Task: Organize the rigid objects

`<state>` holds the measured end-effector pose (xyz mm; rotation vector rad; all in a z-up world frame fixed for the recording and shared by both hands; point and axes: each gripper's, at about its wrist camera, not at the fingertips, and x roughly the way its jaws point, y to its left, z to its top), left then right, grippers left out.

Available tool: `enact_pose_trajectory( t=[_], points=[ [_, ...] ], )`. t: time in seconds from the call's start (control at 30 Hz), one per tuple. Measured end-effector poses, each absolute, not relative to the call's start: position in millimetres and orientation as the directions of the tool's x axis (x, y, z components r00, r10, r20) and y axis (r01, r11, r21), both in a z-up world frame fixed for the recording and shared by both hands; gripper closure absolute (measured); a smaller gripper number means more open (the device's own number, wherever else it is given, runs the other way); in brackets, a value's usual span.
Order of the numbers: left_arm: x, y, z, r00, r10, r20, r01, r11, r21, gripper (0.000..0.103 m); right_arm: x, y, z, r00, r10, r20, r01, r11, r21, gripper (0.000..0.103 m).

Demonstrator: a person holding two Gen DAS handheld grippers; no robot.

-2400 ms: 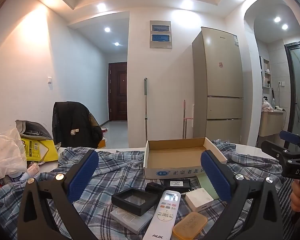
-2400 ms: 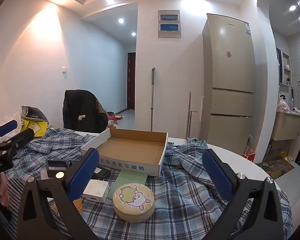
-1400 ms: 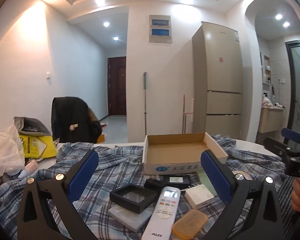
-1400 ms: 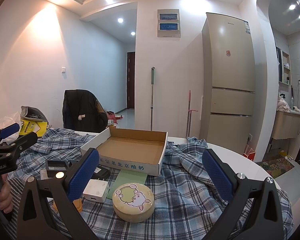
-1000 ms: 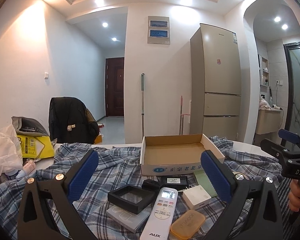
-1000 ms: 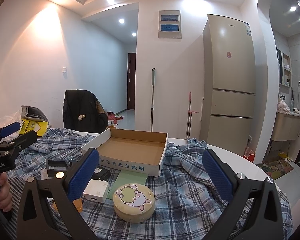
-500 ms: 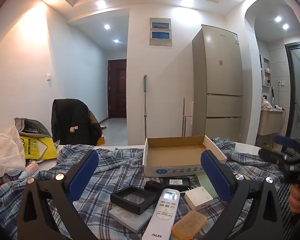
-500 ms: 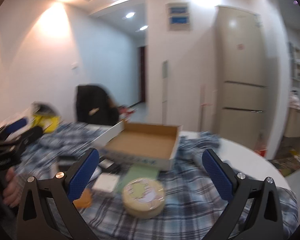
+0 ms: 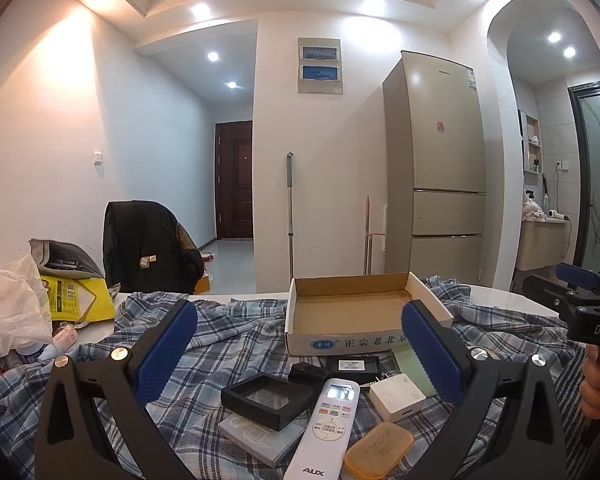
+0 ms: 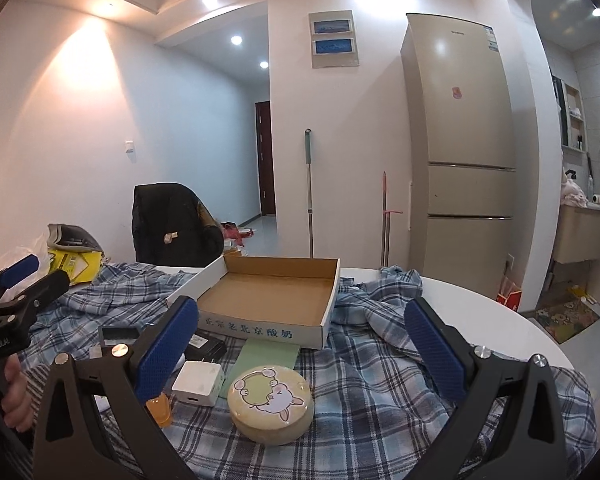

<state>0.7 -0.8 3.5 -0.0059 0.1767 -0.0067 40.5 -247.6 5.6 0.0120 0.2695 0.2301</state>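
Both tongs, left tongs and right tongs, gape empty. Items crowd before cardboard box: AUX remote grab risks nudging black frame, orange case.

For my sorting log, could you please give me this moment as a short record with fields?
surface: plaid cloth over the table
container: cardboard box, open, nothing visible inside
beside box: round tin, white adapter, remote, black frame, orange case
left hand-held gripper: open, holding nothing
right hand-held gripper: open, holding nothing
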Motion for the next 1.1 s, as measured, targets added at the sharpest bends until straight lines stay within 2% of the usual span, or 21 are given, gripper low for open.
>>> enact_pose_trajectory(
  t=[0.23,0.53,1.1],
  points=[
    [2.3,2.9,5.7,0.983,-0.003,-0.181,0.001,1.000,-0.015,0.000,37.2,-244.9,3.8,0.944,0.223,-0.245,-0.224,0.974,0.026,0.000],
    [-8.4,-9.1,5.0,0.992,0.000,-0.128,0.004,0.999,0.036,0.000,32.6,-243.2,4.7,0.950,0.217,-0.226,-0.221,0.975,0.008,0.000],
    [-8.3,-8.7,4.3,0.990,0.002,-0.138,0.001,1.000,0.023,0.000,32.0,-243.7,4.6,0.950,0.217,-0.225,-0.221,0.975,0.005,0.000]
  ],
)
